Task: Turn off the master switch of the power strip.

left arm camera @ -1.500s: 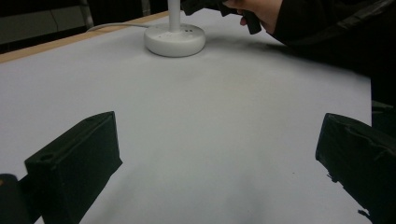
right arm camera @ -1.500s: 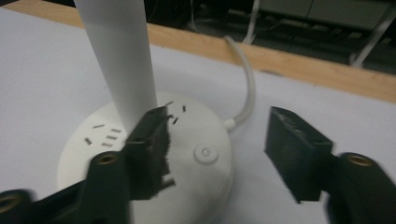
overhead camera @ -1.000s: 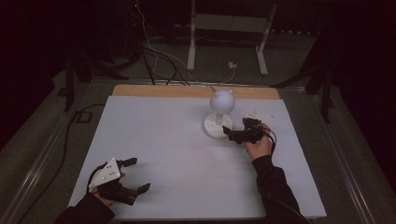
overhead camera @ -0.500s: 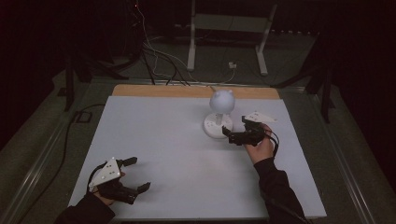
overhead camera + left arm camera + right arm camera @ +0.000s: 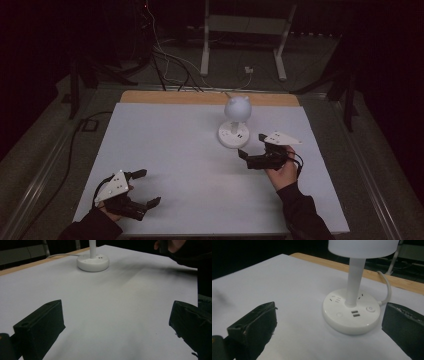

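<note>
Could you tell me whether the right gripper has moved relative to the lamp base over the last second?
Yes. The right gripper has drawn back slightly from the lamp base, toward the table's near edge.

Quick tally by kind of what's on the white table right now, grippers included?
White desk lamp: 1
Handheld grippers: 2, left gripper and right gripper, both open
Total: 3
</note>
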Demonstrator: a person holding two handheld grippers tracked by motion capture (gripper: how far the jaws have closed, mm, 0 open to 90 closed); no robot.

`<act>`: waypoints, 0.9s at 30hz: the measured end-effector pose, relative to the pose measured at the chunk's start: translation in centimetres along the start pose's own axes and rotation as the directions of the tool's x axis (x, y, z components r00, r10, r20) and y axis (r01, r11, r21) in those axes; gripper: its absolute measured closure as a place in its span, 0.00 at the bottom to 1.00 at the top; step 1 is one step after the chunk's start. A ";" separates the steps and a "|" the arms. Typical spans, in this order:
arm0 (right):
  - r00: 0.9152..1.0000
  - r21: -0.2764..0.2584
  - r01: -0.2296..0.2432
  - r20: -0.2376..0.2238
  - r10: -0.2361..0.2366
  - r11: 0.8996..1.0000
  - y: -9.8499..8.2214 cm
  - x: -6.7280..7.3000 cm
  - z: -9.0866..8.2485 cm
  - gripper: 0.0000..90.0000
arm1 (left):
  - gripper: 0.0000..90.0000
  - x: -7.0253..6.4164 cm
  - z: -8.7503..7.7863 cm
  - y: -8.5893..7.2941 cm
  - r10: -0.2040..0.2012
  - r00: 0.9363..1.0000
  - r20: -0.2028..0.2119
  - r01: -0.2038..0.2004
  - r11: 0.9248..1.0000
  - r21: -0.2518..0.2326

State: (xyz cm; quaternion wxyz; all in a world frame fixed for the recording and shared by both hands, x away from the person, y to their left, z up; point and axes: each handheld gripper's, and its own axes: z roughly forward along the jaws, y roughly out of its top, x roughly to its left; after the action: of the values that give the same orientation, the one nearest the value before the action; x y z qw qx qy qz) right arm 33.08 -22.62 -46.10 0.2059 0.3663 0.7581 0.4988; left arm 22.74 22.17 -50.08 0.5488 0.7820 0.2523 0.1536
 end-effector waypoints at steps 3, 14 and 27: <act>1.000 -0.004 0.013 -0.009 -0.013 1.000 -0.6 0.4 -0.7 0.00 | 0.00 0.0 0.0 0.0 -0.002 1.000 -0.001 0.002 1.000 0.001; 0.999 0.039 0.018 -0.040 -0.016 0.999 -3.0 1.4 -3.0 0.00 | 0.00 0.0 0.0 0.0 0.000 1.000 -0.001 0.000 1.000 0.001; 0.999 0.056 0.027 -0.031 -0.025 0.998 -5.5 1.3 -6.1 0.00 | 0.00 0.0 0.0 0.0 0.000 1.000 -0.001 0.000 1.000 0.003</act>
State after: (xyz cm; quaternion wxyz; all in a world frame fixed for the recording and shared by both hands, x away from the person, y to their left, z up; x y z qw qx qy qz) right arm 26.23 -26.62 -48.51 0.1905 0.3545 0.7796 0.4799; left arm 22.75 22.14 -50.11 0.5477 0.7827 0.2528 0.1534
